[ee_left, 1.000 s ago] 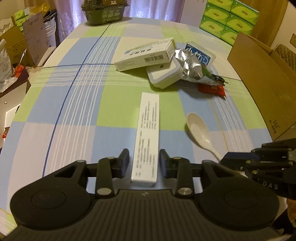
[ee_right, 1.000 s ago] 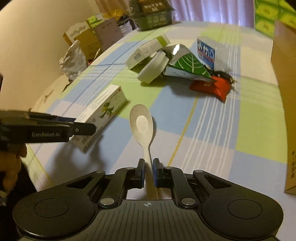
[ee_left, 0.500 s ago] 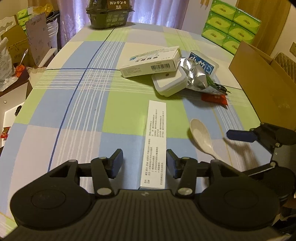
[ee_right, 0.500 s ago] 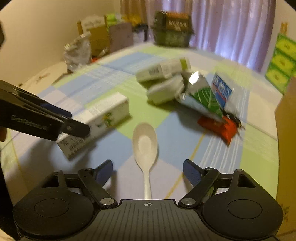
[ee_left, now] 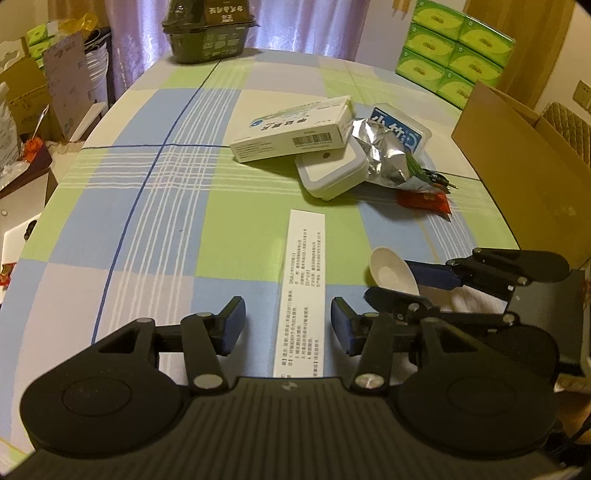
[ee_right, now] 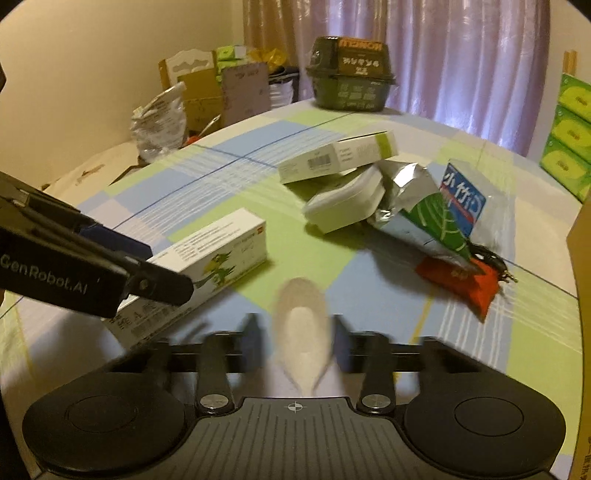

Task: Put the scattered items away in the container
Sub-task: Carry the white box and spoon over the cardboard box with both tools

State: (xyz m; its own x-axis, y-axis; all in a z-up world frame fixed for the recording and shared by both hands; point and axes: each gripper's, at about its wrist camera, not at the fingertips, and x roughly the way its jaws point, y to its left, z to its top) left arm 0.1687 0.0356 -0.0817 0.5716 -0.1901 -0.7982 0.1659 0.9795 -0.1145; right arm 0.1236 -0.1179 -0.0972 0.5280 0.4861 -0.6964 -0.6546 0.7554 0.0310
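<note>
A long white box (ee_left: 303, 288) lies lengthwise on the checked tablecloth between the fingers of my left gripper (ee_left: 287, 326). That gripper is open, with a gap on each side of the box. To its right lies a white spoon (ee_left: 391, 271). My right gripper (ee_right: 297, 338) is open and blurred, and its fingers stand close on either side of the spoon's bowl (ee_right: 301, 325). The brown cardboard box (ee_left: 517, 177) stands open at the table's right edge.
Beyond the spoon sits a pile: a white medicine box (ee_left: 295, 134), a white lidded tub (ee_left: 332, 170), a foil bag (ee_left: 384, 158), a blue pack (ee_left: 399, 127) and a red packet (ee_left: 424, 201). A dark basket (ee_left: 208, 33) stands at the far end, with green tissue packs (ee_left: 454, 48) at the back right.
My left gripper let go of the long box and opened wider. My right gripper released the spoon's handle, opened wide, then moved forward and narrowed around the spoon's bowl.
</note>
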